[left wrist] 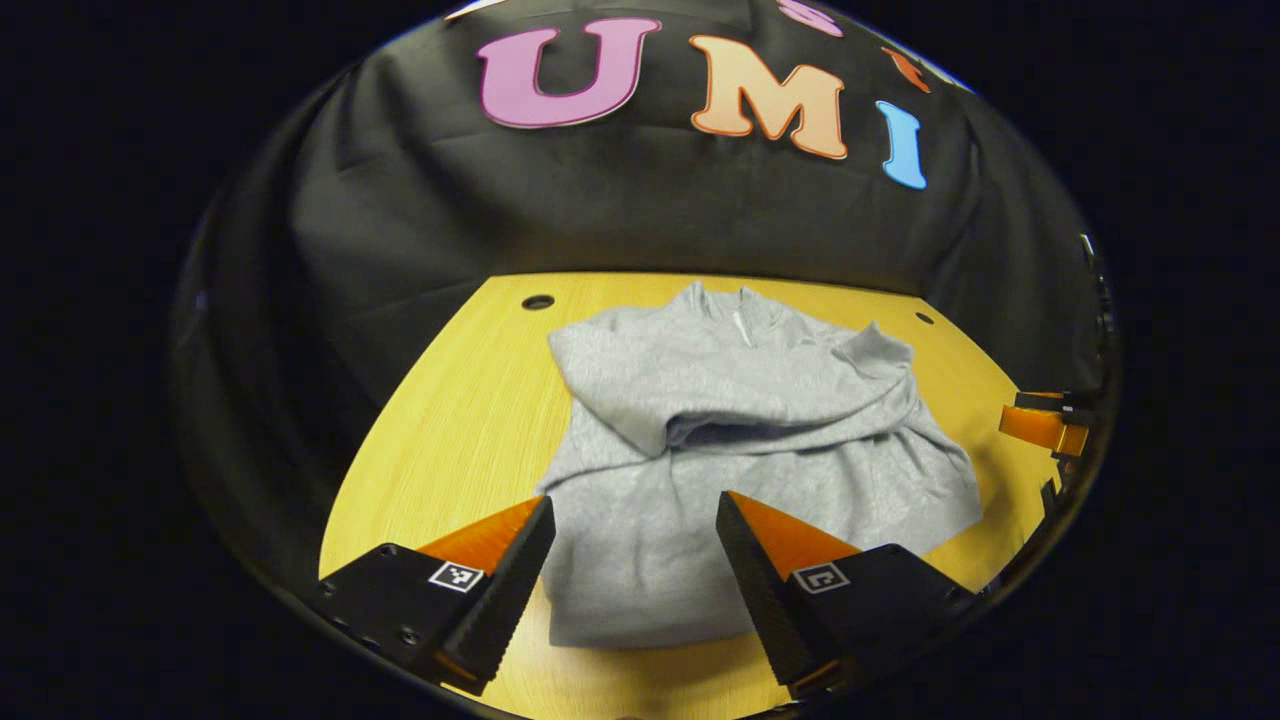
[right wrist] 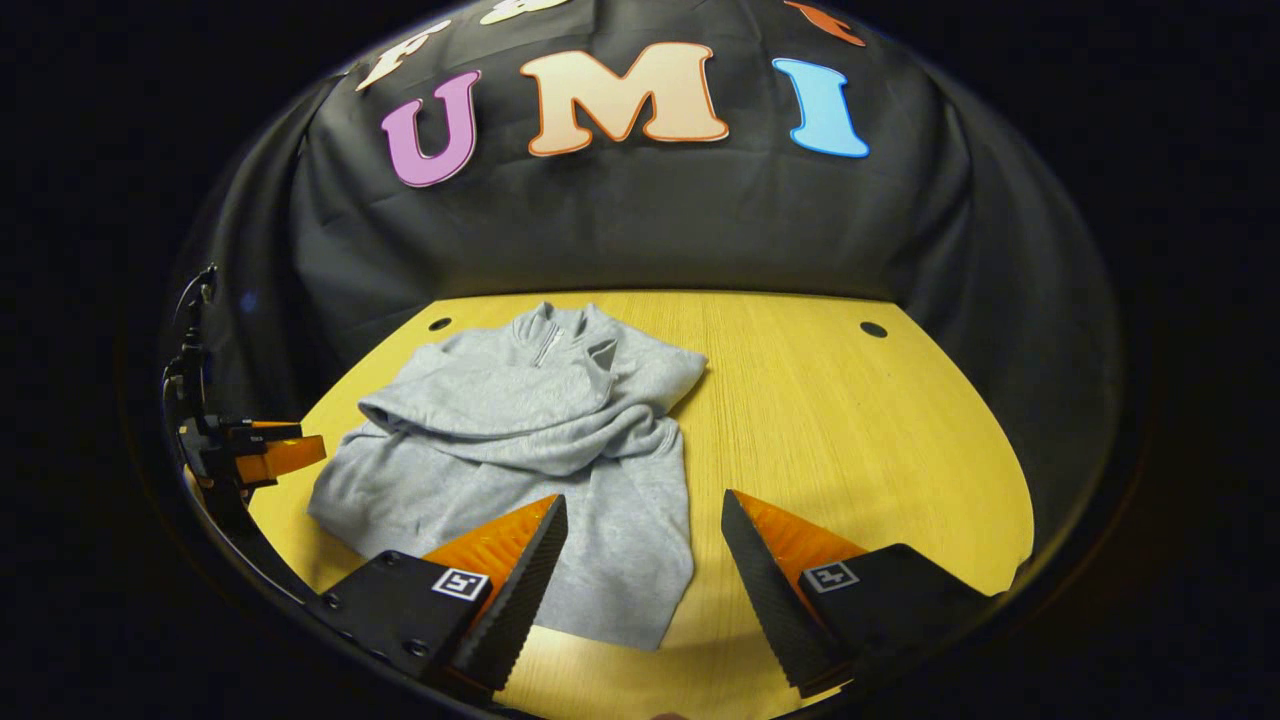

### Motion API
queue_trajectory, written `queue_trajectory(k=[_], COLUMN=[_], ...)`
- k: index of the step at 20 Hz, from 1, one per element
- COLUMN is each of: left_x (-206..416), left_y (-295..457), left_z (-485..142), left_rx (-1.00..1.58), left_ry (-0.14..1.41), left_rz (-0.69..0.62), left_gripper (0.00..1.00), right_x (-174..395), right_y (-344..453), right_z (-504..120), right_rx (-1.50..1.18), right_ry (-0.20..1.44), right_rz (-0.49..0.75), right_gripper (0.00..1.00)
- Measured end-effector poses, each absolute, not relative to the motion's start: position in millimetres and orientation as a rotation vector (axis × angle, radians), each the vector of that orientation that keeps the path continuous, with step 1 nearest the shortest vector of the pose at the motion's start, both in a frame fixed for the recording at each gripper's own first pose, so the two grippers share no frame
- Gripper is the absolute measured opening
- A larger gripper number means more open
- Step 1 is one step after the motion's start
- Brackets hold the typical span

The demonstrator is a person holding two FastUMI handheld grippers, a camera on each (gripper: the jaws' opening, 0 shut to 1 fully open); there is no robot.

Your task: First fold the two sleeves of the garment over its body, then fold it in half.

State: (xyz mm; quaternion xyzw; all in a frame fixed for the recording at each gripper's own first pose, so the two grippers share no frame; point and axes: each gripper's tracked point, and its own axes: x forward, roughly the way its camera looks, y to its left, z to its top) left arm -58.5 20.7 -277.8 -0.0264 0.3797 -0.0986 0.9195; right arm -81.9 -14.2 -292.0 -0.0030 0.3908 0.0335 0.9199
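Both sleeves (left wrist: 745, 400) lay folded over the garment (left wrist: 700, 520) on the worktop (left wrist: 450, 430); the halving remained. Your left hand-held gripper (left wrist: 635, 545) and right hand-held gripper (right wrist: 645, 545) gaped empty.

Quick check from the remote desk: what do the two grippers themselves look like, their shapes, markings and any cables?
The left gripper and right gripper look alike: two wedge-shaped fingers tapering to points, ridged sawtooth inner faces, mounted on black blocks with screw holes, each block bearing a small square black-and-white marker. At the left edge of the right gripper view, thin dark cables run up above the left gripper.
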Motion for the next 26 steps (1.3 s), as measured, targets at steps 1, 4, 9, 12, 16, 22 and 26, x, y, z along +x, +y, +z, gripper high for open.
queue_trajectory(k=[1, 4, 9, 12, 16, 22, 26], left_x=[-68, -87, -93, -99, -104, -100, -101], left_y=[23, 25, 31, 32, 30, 31, 19], left_z=[-285, -306, -323, -336, -343, -341, -342], left_rx=[-0.069, -0.093, -0.093, -0.09, -0.005, -0.027, -0.042], left_ry=[0.801, 0.85, 0.869, 0.903, 0.914, 0.88, 0.918], left_rz=[-0.196, -0.184, -0.14, -0.136, -0.165, -0.13, -0.143], left_gripper=[0.96, 0.96, 0.96, 0.95, 0.95, 0.96, 0.77], right_x=[-85, -95, -109, -122, -135, -135, -136], right_y=[-12, -7, -6, -10, -9, -8, -1], right_z=[-297, -312, -337, -360, -377, -379, -379], right_rx=[-0.014, -0.034, -0.056, -0.062, -0.059, -0.048, -0.052], right_ry=[0.813, 0.837, 0.89, 0.953, 1.016, 1.029, 1.059], right_rz=[0.068, 0.062, 0.039, 0.022, 0.027, 0.043, 0.086], right_gripper=[0.94, 0.98, 0.94, 0.94, 0.98, 0.99, 0.94])
